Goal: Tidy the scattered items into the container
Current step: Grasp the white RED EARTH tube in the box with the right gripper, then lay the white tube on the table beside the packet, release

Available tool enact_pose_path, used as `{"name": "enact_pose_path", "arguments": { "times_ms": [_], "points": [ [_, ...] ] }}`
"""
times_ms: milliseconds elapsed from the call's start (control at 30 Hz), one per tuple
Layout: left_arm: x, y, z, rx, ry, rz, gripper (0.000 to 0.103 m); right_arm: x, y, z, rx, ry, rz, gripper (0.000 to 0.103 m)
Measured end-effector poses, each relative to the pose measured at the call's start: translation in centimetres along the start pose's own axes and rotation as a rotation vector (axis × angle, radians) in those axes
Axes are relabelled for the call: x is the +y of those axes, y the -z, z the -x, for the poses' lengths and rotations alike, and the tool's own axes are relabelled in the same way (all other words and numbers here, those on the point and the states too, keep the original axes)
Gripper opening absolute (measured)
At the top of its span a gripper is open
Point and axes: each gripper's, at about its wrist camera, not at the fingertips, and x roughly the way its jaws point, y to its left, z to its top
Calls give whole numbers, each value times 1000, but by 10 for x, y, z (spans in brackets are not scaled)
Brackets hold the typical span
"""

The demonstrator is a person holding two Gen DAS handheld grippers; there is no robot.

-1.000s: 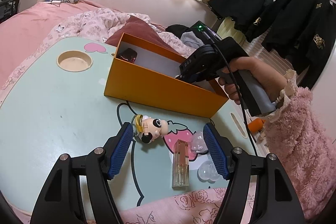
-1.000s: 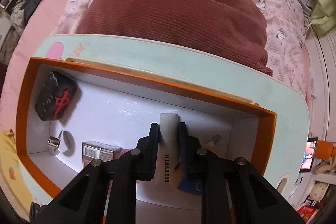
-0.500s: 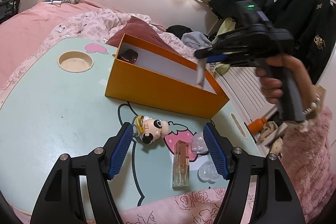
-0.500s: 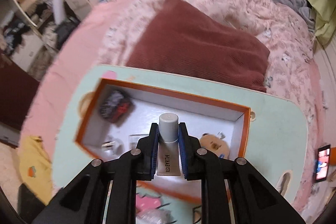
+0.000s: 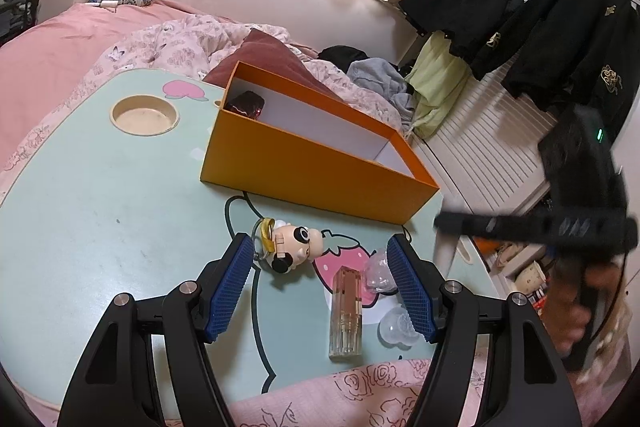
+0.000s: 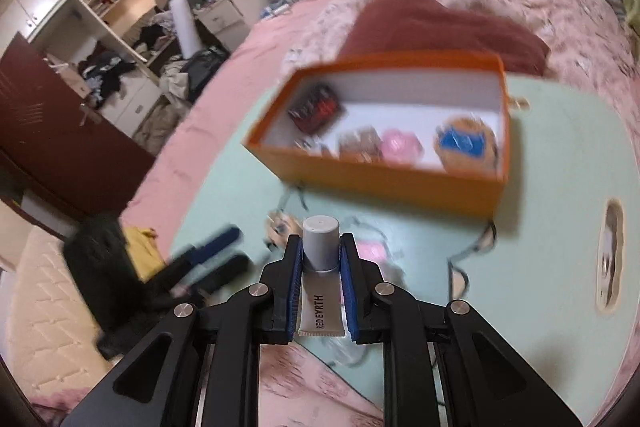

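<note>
Matt orange cardboard box (image 5: pixel 316 171), smooth mint tabletop (image 5: pixel 100 195), clear glossy plastic bottle (image 5: pixel 346 311).

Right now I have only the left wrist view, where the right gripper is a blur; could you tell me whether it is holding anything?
Observer: Yes, the right gripper is shut on a white tube with a grey cap.
Operator: Thank you. Is there anything in the orange box besides the dark item?
Observer: Yes, a brownish packet, a pink item and a round brown thing with blue on it.
</note>
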Motion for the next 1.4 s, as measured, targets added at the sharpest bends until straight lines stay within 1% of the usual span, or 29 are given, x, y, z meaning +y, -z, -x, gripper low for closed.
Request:
{"name": "enact_pose_path", "arguments": {
  "times_ms": [167, 267, 300, 333, 367, 400, 433, 467, 500, 533, 567, 733, 867, 1033, 1133, 1200, 1267, 1333, 1400],
  "points": [
    [-1, 1, -2, 7, -5, -6, 70, -18, 12, -10, 1, 69, -43, 18],
    [0, 1, -2, 8, -5, -3, 70, -23, 19, -16, -23, 103, -46, 18],
    [0, 1, -2, 9, -6, -3, 70, -24, 22, -16, -37, 119, -42, 20],
    [0, 1, -2, 9, -7, -3, 70, -24, 25, -17, -53, 142, -37, 29],
    [0, 1, -2, 10, -8, -4, 70, -23, 27, -16, -78, 165, -32, 43],
    [0, 1, -2, 10, -10, -4, 70, -20, 30, -14, -114, 179, -25, 49],
    [0, 1, -3, 10, -10, -4, 70, -17, 32, -11, -148, 187, -16, 57],
    [0, 1, -3, 10, -11, -5, 70, -13, 34, -8, -181, 198, -5, 62],
    [0, 1, -3, 11, -12, -6, 70, -10, 36, -5, -206, 206, -1, 63],
    [-1, 0, -3, 11, -14, -7, 70, -11, 37, -4, -221, 211, -1, 68],
    [-1, 0, -3, 11, -16, -8, 70, -10, 40, -3, -236, 218, -4, 70],
    [1, -2, -4, 15, -32, -3, 70, -1, 50, -6, -289, 285, 4, 70],
    [-3, -2, -5, 20, -44, -14, 70, 5, 56, -13, -285, 381, 15, 70],
    [-7, -6, -5, 26, -58, -30, 70, 5, 66, -4, -353, 365, 8, 70],
    [-14, -17, -8, 48, -91, -43, 70, 8, 65, -9, -337, 367, 17, 70],
    [-22, -31, -9, 60, -97, -74, 70, 9, 64, -14, -315, 373, 20, 70],
    [-31, -50, -12, 92, -111, -109, 70, 9, 64, -16, -307, 374, 22, 70],
    [-40, -71, -21, 176, -111, -145, 70, 9, 64, -17, -305, 371, 24, 70],
    [-49, -91, -28, 227, -71, -163, 70, 8, 65, -20, -294, 358, 26, 70]
  ]
}}
